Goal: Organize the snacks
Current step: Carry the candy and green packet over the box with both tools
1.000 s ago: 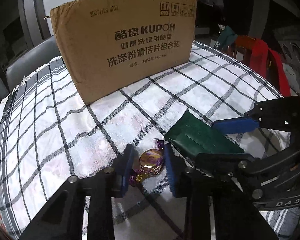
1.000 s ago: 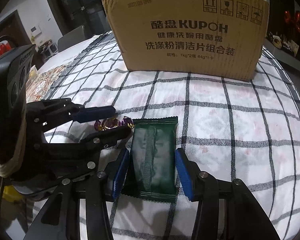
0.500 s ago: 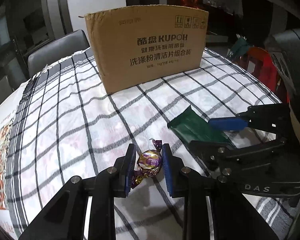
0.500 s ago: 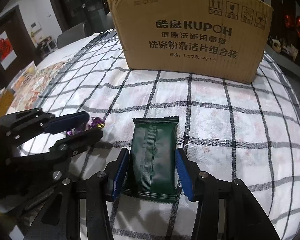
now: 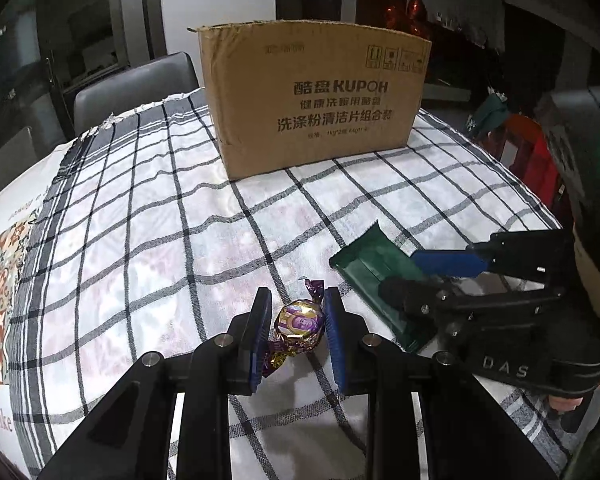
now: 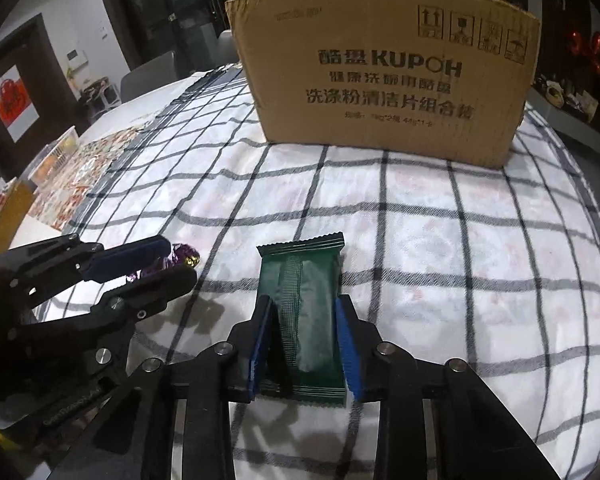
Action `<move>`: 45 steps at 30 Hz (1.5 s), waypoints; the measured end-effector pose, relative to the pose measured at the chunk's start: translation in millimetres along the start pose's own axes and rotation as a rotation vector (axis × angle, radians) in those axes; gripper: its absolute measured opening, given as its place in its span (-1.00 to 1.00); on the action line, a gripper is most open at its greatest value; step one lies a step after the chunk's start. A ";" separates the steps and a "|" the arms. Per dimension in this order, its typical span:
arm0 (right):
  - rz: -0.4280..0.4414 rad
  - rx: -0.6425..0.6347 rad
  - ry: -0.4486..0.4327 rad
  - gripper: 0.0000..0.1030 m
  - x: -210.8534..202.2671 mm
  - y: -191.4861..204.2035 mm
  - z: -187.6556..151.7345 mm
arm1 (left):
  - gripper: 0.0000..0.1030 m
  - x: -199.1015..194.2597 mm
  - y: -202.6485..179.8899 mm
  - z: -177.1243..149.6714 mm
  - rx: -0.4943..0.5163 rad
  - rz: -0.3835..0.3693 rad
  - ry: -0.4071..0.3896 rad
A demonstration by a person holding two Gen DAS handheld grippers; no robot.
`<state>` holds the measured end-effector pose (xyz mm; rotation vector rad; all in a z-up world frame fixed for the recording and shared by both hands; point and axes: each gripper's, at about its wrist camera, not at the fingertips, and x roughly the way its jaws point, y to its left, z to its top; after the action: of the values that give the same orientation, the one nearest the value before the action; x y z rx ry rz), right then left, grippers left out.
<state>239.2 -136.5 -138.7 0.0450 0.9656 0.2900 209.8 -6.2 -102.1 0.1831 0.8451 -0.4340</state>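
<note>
My left gripper (image 5: 296,312) is shut on a purple and gold wrapped candy (image 5: 299,325) and holds it above the checked tablecloth. My right gripper (image 6: 302,322) is shut on a dark green snack packet (image 6: 300,300), lifted off the cloth. The packet also shows in the left wrist view (image 5: 376,272), and the candy in the right wrist view (image 6: 182,259) between the left gripper's fingers (image 6: 130,258). A brown cardboard box (image 5: 312,100) printed KUPOH stands upright at the far side of the table, also in the right wrist view (image 6: 384,68).
The table carries a black and white checked cloth (image 5: 152,220). A patterned mat (image 5: 0,280) lies at the left edge. A grey chair (image 5: 132,84) stands behind the table. Red and green items (image 5: 516,136) sit past the right edge.
Both grippers have closed on their snacks and risen from the cloth. The candy and the green packet have come up with them, and the box looks farther away.
</note>
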 end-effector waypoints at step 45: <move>-0.047 -0.030 -0.252 -0.10 -79.9 -2.9 42.8 | -0.49 -58.5 -3.8 52.8 -0.051 0.033 -0.186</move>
<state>232.2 -156.5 -50.6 0.0302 0.7109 0.2490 210.1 -9.5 -23.3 0.1073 0.6694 -0.3920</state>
